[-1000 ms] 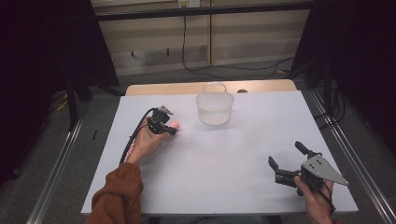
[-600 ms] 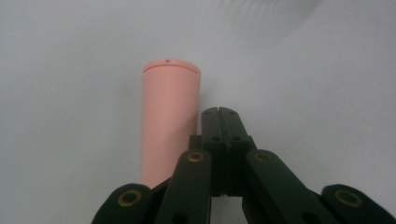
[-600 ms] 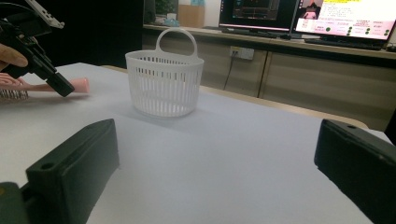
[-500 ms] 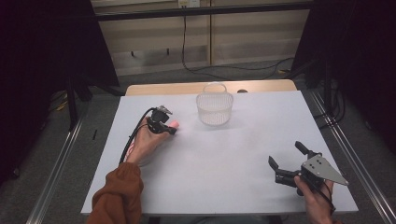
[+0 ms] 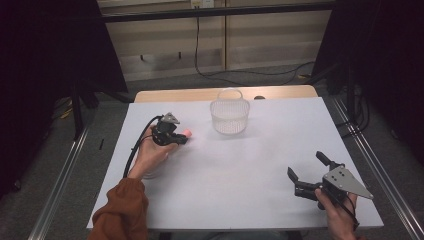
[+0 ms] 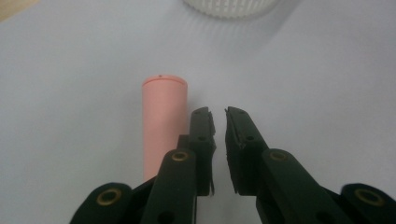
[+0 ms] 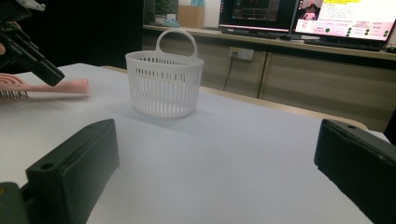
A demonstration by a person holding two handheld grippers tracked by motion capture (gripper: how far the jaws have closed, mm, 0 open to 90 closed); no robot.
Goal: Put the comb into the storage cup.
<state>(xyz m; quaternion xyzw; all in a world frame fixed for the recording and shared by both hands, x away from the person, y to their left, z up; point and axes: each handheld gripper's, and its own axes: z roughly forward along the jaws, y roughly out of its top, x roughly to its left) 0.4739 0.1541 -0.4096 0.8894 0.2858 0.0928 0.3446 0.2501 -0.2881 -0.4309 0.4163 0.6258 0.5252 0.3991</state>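
Observation:
A pink hairbrush lies on the white table [image 5: 240,170], its round handle [image 6: 163,121] just left of my left gripper's jaws. In the right gripper view the brush [image 7: 46,86] shows bristles down, with the handle pointing toward the basket. My left gripper [image 5: 176,139] [image 6: 217,114] hovers close over it; its jaws have just been opening and stand a narrow gap apart with nothing between them. A white slatted basket [image 5: 229,117] [image 7: 163,88] with a loop handle stands upright at the far middle. My right gripper [image 5: 306,165] [image 7: 215,128] rests near the front right, wide open and empty.
A wooden tabletop edge [image 5: 200,94] shows behind the white surface. Metal rails [image 5: 65,170] run along both sides of the table. Lit monitors [image 7: 345,16] stand on a counter beyond the basket. A black cable [image 5: 137,147] trails from the left gripper.

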